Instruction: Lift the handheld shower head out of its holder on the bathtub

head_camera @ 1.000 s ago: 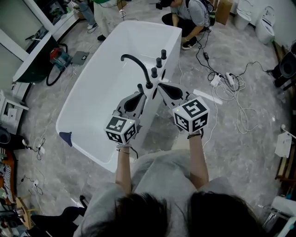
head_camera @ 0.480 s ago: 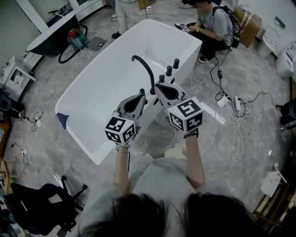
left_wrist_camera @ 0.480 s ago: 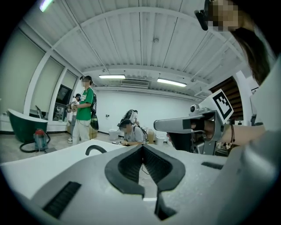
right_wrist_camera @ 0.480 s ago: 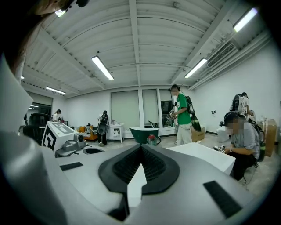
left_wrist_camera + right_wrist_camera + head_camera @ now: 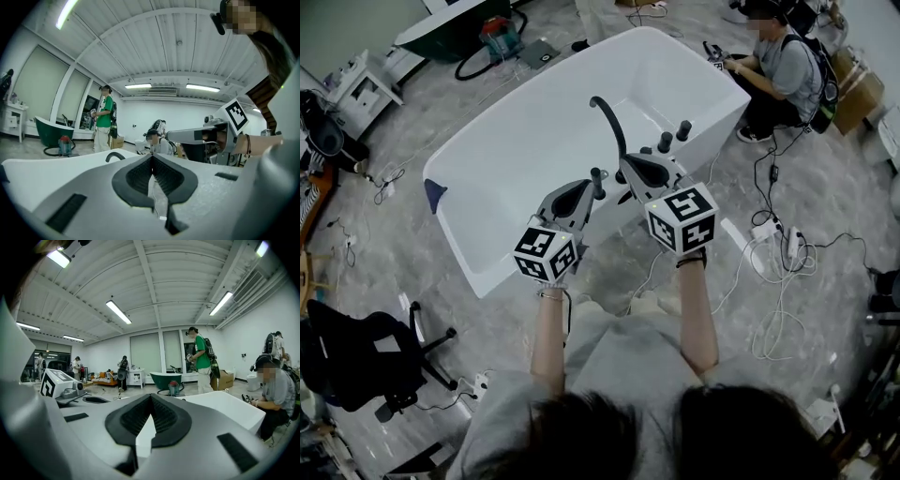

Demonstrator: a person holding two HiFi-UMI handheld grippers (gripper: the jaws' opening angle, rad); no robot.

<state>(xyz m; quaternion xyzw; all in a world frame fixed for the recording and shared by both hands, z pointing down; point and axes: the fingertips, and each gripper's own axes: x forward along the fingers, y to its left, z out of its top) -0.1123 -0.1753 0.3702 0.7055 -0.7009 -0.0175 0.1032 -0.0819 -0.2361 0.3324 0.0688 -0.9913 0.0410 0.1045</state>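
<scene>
The white bathtub (image 5: 497, 159) lies across the upper middle of the head view. On its near rim stand a black arched spout (image 5: 609, 117), two black knobs (image 5: 673, 137) and a short black upright fitting (image 5: 598, 176), which looks like the handheld shower head in its holder. My left gripper (image 5: 587, 187) is shut and empty, with its tip just left of that fitting. My right gripper (image 5: 625, 167) is also shut and empty, just right of it by the spout's base. The left gripper view shows the spout (image 5: 114, 156) and the right gripper (image 5: 201, 136) beyond the meeting jaws.
A person (image 5: 783, 66) crouches past the tub's far right end. Cables and a power strip (image 5: 778, 244) lie on the floor at right. A black office chair (image 5: 366, 352) stands at lower left. A green tub (image 5: 164, 378) and a person in green (image 5: 201, 359) are farther off.
The head view has swung, so the tub now lies more crosswise and farther right. Both grippers moved sideways with it, staying shut beside the rim fittings.
</scene>
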